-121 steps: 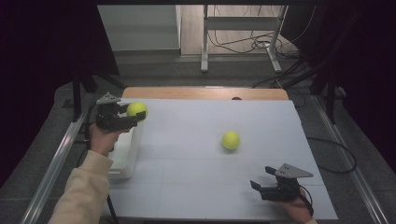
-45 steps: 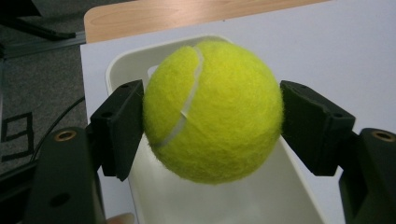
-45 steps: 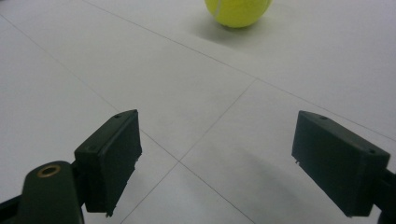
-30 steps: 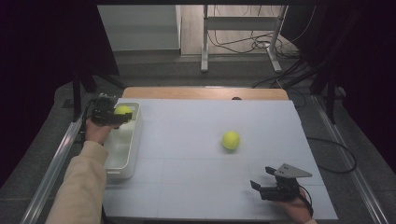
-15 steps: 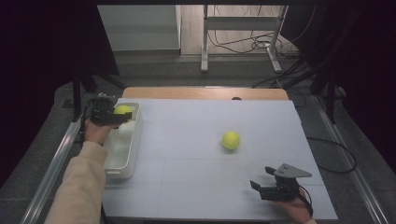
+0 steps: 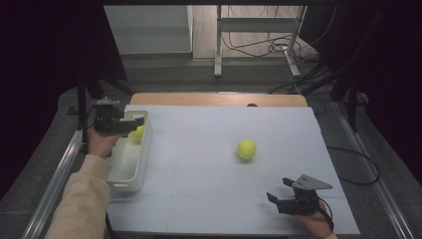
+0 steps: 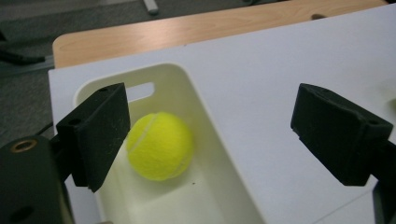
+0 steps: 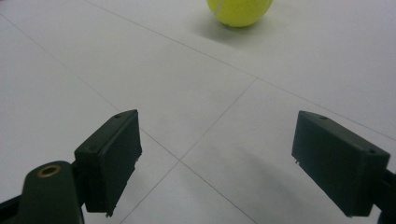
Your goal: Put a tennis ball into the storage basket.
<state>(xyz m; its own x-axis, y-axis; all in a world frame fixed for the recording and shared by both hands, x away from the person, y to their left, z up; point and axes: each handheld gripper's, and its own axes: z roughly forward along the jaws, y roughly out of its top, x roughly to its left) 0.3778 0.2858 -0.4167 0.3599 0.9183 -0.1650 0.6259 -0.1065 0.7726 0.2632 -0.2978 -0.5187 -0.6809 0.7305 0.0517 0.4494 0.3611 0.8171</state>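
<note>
Centrally in the high view, the desk (image 6: pixel 209 149) is seen, covered by a white sheet, with a strip of bare wood showing along its far edge at the top of the sheet. At the left edge of the sheet a white bin (image 6: pixel 130 164) is set lengthwise, its far end reaching toward the upper left of the frame. Above that far end the left hand-held gripper (image 6: pixel 134 123) is held by a hand in a pale sleeve that comes up from the lower left corner. Its jaws have just been opening and now stand wide, with nothing pressed between the pads. Below them, in the left gripper view, a yellow tennis ball (image 7: pixel 160 145) is seen lying on the floor of the bin, close against the wall nearer the middle of the desk and free of both jaws. In the lower right of the high view the right hand-held gripper (image 6: pixel 278 195) is held just above the sheet, jaws wide and nothing between them. A second tennis ball (image 6: pixel 246 149) is seen lying on the sheet right of centre, well apart from that gripper, and appears cut off at the top edge of the right gripper view.
</note>
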